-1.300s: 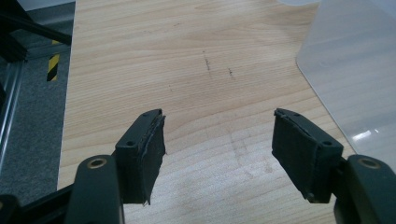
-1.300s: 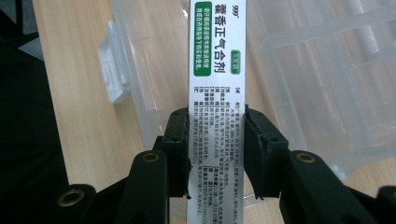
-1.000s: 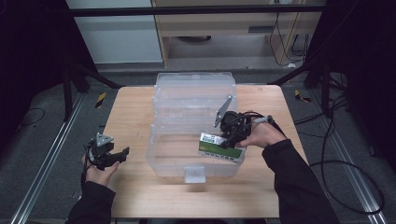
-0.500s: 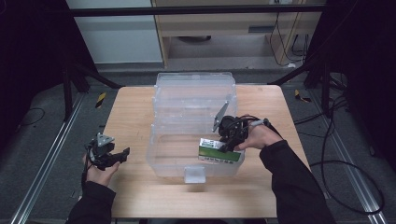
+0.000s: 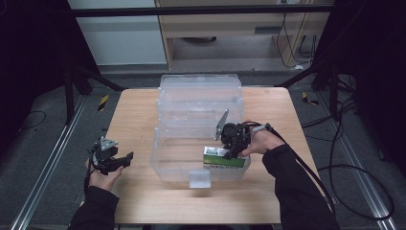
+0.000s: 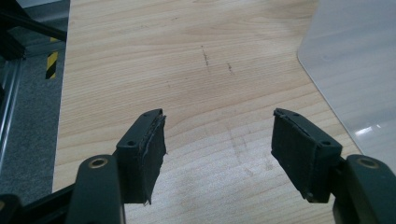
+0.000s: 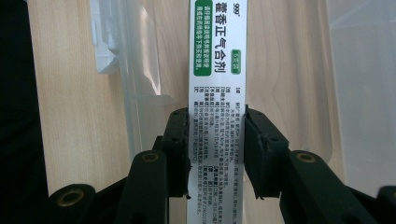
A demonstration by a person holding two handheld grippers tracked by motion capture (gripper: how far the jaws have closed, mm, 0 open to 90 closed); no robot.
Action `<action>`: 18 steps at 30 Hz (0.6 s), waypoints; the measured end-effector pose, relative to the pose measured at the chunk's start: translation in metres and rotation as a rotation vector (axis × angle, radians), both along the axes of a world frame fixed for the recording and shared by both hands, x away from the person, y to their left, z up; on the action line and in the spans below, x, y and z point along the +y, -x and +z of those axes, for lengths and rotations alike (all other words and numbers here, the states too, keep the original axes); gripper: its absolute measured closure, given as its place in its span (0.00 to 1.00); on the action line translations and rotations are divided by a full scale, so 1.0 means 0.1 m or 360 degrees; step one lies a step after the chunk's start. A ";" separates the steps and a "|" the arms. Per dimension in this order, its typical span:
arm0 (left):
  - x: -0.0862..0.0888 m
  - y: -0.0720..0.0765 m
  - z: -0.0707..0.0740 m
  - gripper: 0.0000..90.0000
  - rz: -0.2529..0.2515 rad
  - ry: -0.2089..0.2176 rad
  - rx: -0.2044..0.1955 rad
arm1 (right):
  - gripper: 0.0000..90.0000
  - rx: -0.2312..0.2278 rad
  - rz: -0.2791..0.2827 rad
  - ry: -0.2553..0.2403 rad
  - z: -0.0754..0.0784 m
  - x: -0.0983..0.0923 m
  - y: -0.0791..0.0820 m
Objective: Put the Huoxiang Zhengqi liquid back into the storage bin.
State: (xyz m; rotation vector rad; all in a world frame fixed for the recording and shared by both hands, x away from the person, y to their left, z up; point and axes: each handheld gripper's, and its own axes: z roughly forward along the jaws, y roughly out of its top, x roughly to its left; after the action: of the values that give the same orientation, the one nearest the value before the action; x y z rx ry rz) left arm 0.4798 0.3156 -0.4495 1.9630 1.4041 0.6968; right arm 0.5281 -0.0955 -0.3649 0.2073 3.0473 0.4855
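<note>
Right gripper (image 7: 215, 140): fingers clamped on the white-green box (image 7: 217, 70), which extends ahead of them inside the clear bin (image 5: 167, 163). Left gripper (image 6: 219, 149): fingers apart above bare surface (image 6: 140, 60).

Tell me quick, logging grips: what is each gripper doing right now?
Left gripper: open, nothing between its fingers, over the table.
Right gripper: shut on the box, inside the bin.
</note>
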 end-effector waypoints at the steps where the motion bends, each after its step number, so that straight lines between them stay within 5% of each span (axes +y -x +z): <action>1: 0.00 0.00 0.00 0.38 0.0003 0.0001 0.0000 | 0.71 0.0000 0.0007 0.0007 -0.01 0.01 0.00; 18: -0.01 0.00 -0.02 0.38 -0.0006 -0.0011 0.0010 | 0.70 0.0014 0.0063 0.0043 -0.12 0.03 0.02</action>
State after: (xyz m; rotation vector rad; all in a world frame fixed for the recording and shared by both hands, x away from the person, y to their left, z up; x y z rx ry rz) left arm 0.4803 0.3143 -0.4511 1.9745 1.4031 0.6948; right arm 0.5257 -0.0921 -0.3773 0.1491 3.0700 0.4464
